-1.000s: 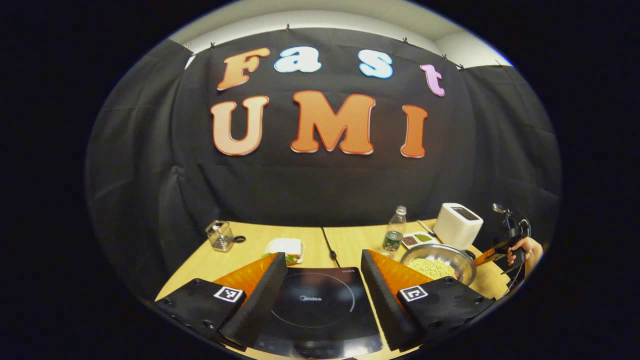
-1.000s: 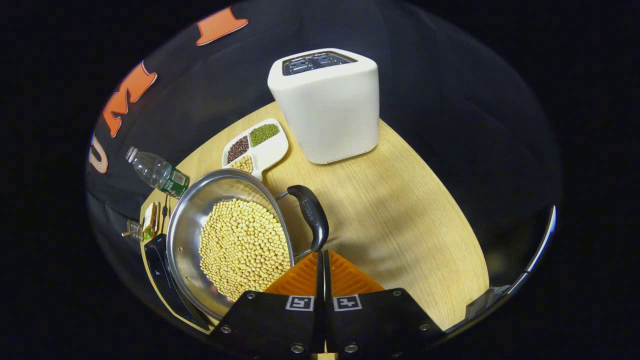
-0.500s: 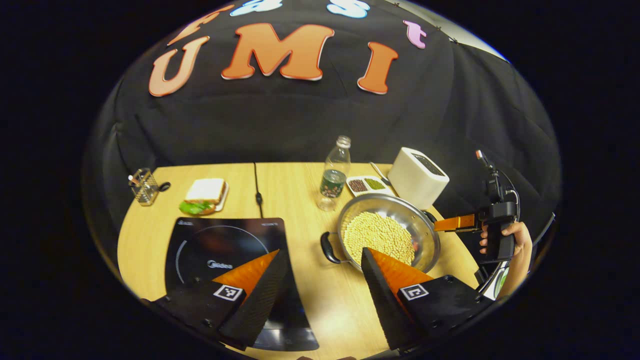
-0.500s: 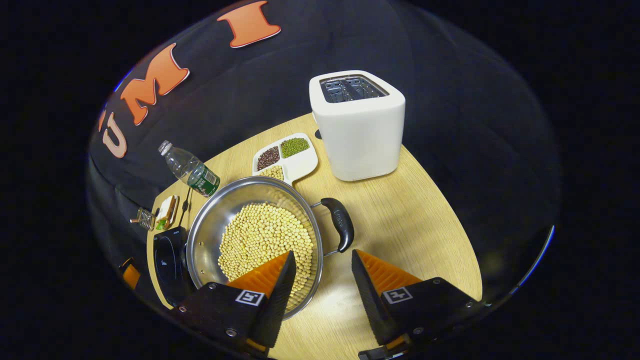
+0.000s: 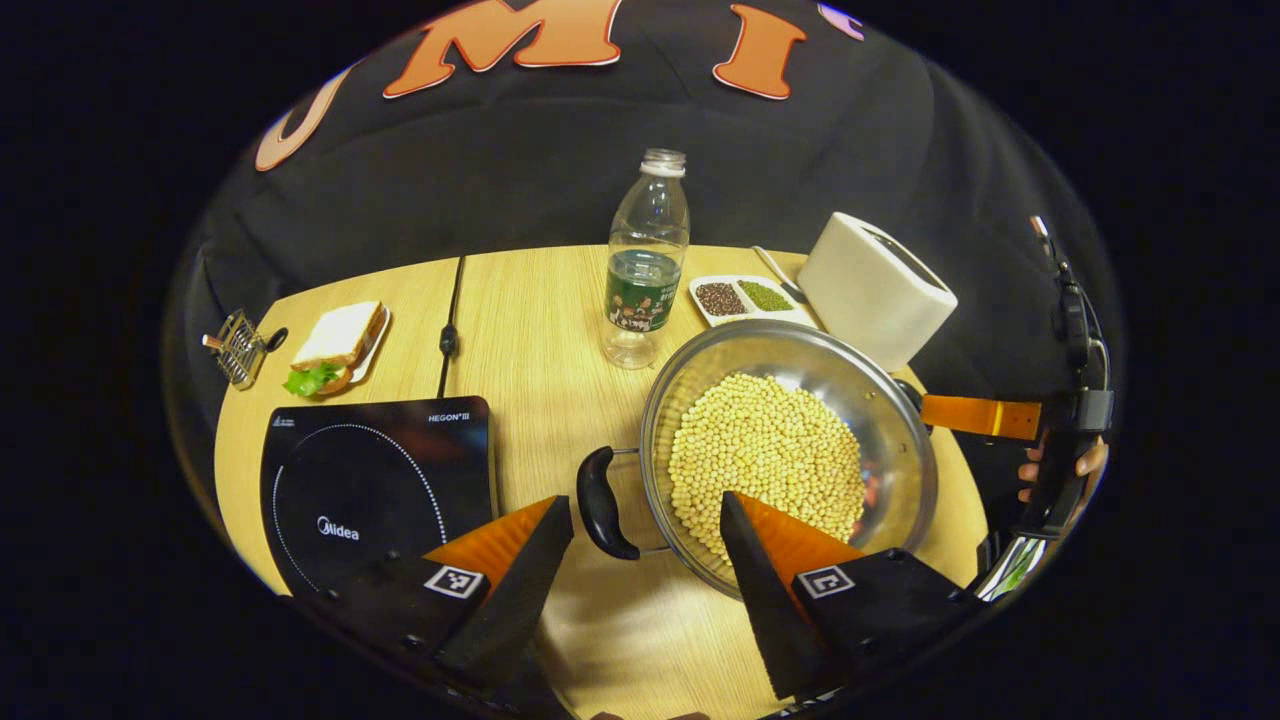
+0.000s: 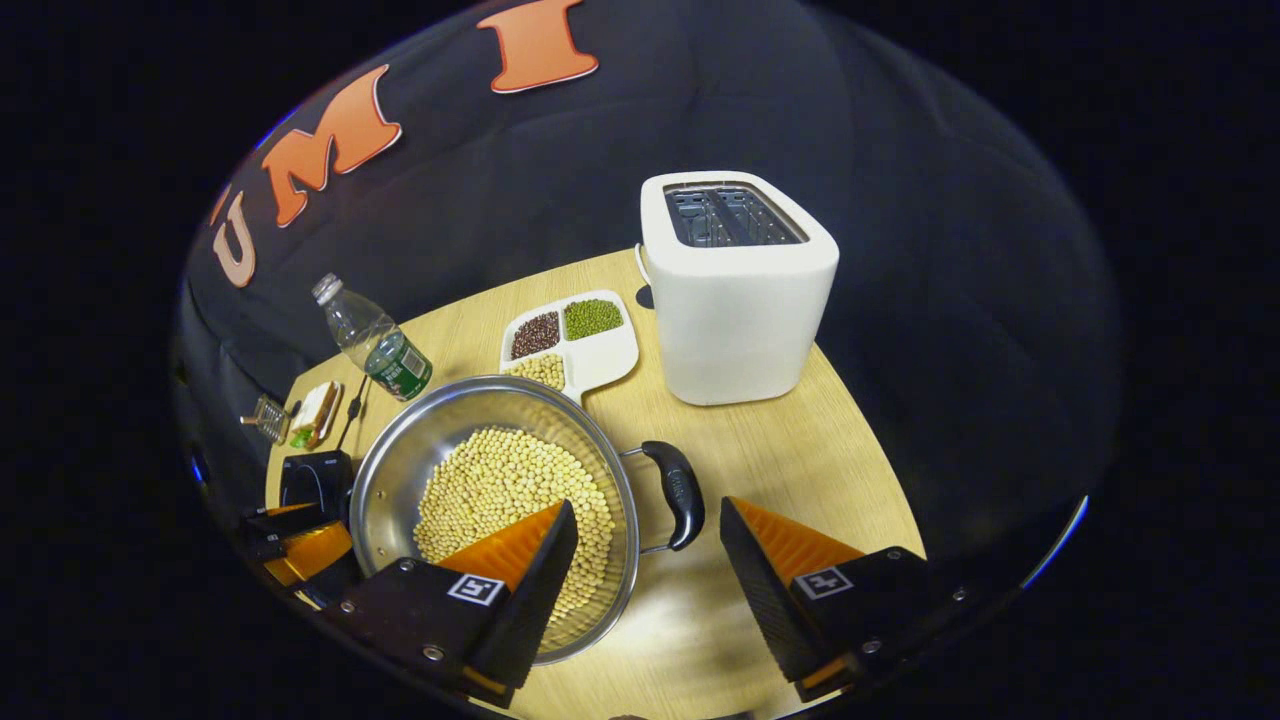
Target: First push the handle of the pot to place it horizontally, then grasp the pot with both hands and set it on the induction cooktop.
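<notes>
Left gripper view: your left gripper (image 5: 645, 520) gapes wide around the pot's (image 5: 790, 450) near handle (image 5: 600, 503), gripping nothing. Right gripper (image 6: 648, 525) likewise wide, empty. Pot sits mid-tabletop (image 5: 530, 320), beside the cooktop (image 5: 375, 480).

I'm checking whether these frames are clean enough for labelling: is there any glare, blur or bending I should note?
Left gripper view: sharp; fisheye bows the table edge; a bright sheen lies on the wood between the open left gripper fingers. Right gripper view: also sharp; glare on the pot rim and on the wood near the open right gripper; the toaster leans from distortion.
</notes>
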The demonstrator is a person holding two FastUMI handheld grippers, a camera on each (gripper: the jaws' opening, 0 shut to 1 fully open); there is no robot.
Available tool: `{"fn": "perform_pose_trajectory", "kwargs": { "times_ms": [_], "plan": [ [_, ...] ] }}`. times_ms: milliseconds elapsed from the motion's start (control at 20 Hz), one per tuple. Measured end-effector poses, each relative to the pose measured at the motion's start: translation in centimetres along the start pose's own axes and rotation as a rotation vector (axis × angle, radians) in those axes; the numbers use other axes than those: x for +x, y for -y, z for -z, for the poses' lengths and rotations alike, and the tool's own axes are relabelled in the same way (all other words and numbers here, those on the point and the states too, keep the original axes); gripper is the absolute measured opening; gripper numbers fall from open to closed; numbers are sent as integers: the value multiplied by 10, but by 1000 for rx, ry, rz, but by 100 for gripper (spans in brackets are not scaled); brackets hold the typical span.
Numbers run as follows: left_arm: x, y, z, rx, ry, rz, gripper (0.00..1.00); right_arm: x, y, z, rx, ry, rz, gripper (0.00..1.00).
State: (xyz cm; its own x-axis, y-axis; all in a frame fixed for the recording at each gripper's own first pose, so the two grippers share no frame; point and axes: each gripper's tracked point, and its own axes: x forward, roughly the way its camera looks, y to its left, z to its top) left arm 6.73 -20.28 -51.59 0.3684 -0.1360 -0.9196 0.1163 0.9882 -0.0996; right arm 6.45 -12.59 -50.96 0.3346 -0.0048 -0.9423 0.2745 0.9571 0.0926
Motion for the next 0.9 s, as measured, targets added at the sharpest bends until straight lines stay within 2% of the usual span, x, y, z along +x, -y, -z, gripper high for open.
{"fn": "perform_pose_trajectory", "kwargs": {
  "times_ms": [150,350,550,700,800,900],
  "plan": [
    [22,-9,2,34,17,-80,98,10,-3,-2,-56,22,15,92],
    [38,-15,9,17,11,-114,98,27,0,-2,-94,52,38,92],
    [56,-12,16,-18,0,-108,98,45,-1,9,-82,35,23,92],
    [65,-17,15,-4,19,-136,98,56,2,10,-82,50,19,92],
    [73,-16,12,7,40,-134,98,61,7,8,-105,73,35,87],
    [77,-11,13,1,55,-121,96,64,2,11,-111,76,14,80]
  ]
}}
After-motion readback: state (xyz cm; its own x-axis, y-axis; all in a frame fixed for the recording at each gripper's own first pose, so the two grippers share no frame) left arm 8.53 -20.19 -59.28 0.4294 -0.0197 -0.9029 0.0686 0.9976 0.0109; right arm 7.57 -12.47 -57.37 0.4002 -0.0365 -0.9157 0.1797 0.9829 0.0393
